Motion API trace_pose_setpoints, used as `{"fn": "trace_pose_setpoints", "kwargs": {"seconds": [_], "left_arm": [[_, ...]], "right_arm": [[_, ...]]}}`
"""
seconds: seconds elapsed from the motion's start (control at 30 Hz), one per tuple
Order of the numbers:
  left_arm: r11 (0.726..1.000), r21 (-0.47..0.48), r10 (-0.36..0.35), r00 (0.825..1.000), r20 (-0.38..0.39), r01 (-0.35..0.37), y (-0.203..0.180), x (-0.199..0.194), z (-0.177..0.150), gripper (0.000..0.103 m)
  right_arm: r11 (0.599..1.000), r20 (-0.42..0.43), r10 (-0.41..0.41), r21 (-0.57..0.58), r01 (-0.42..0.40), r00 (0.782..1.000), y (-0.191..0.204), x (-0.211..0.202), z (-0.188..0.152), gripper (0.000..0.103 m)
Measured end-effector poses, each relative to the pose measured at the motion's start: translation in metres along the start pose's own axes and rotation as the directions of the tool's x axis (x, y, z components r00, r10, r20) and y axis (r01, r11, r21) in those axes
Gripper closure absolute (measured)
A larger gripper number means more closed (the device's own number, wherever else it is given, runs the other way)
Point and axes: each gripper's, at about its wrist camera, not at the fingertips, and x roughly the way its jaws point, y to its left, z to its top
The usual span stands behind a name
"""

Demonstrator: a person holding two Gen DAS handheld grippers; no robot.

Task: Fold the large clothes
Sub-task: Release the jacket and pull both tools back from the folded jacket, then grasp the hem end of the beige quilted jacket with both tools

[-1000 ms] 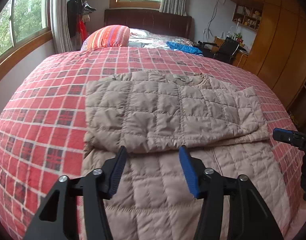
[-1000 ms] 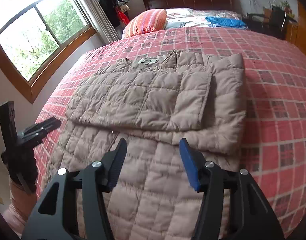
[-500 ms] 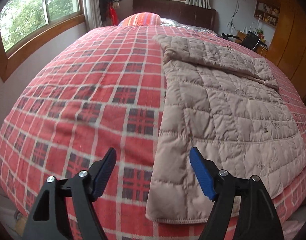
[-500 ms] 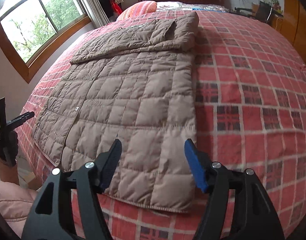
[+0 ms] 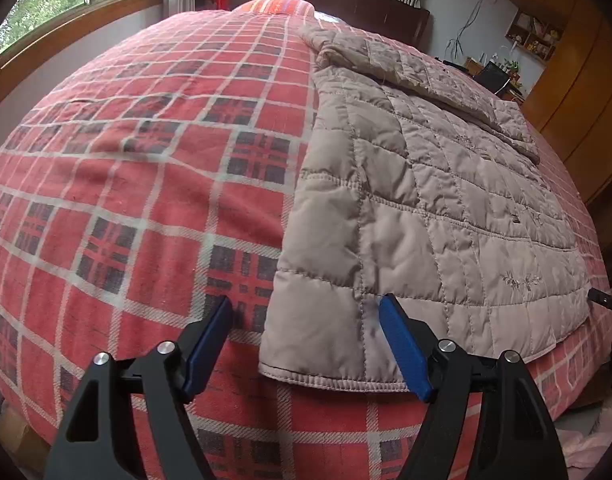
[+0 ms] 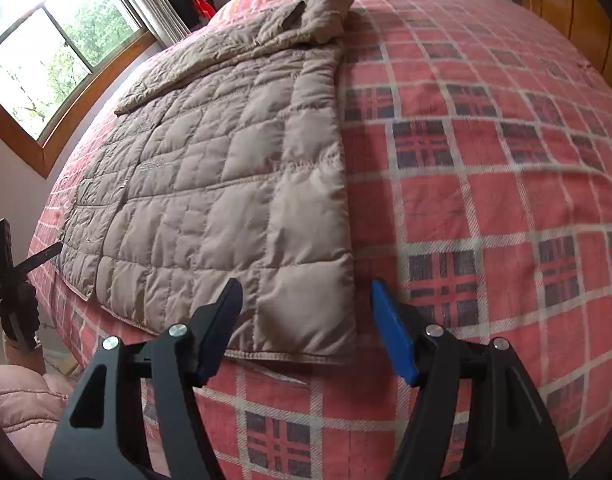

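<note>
A quilted, puffy beige jacket (image 5: 426, 184) is spread across the red plaid bedspread (image 5: 125, 168), sleeves folded at frame top. Both the left gripper (image 5: 306, 344) and right gripper (image 6: 306, 320) are held wide at its lower hem corners.

no readable text, labels or numbers, quilted jacket (image 5: 426, 208) unmarked
</note>
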Motion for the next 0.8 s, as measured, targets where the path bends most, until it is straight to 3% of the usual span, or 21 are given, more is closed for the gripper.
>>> {"fn": "trace_pose_setpoints", "kwargs": {"seconds": [0.13,0.2,0.3,0.37,0.4,0.57,0.8], "left_arm": [[1.0,0.01,-0.01,1.0,-0.004,0.01,-0.003,0.002,-0.001,0.03],[1.0,0.015,-0.016,1.0,-0.009,0.016,-0.005,0.001,-0.002,0.038],[0.999,0.014,-0.032,0.999,-0.013,0.032,-0.008,0.0,-0.003,0.059],[0.999,0.016,-0.04,0.999,-0.009,0.04,-0.009,-0.002,-0.004,0.073],[0.999,0.012,-0.048,0.999,-0.008,0.049,-0.009,-0.003,-0.004,0.076],[0.998,0.013,-0.065,0.998,0.006,0.065,-0.012,-0.007,-0.004,0.086],[0.995,0.055,-0.093,0.992,0.087,0.088,-0.024,-0.033,0.007,0.089]], "right_arm": [[1.0,-0.022,0.004,0.004,-0.004,1.0,0.0,0.009,-0.002,0.043],[1.0,-0.022,0.017,-0.006,-0.017,1.0,0.003,0.009,-0.002,0.059],[0.999,-0.027,0.034,-0.02,-0.034,0.999,0.007,0.008,-0.003,0.076],[0.999,-0.024,0.033,-0.026,-0.033,0.999,0.01,0.007,-0.003,0.082],[0.999,-0.023,0.035,-0.026,-0.036,0.999,0.01,0.007,-0.002,0.084],[0.999,-0.005,0.044,-0.022,-0.044,0.999,0.01,0.003,-0.003,0.089],[0.994,0.042,0.104,-0.029,-0.102,0.994,0.013,-0.017,0.008,0.094]]}}
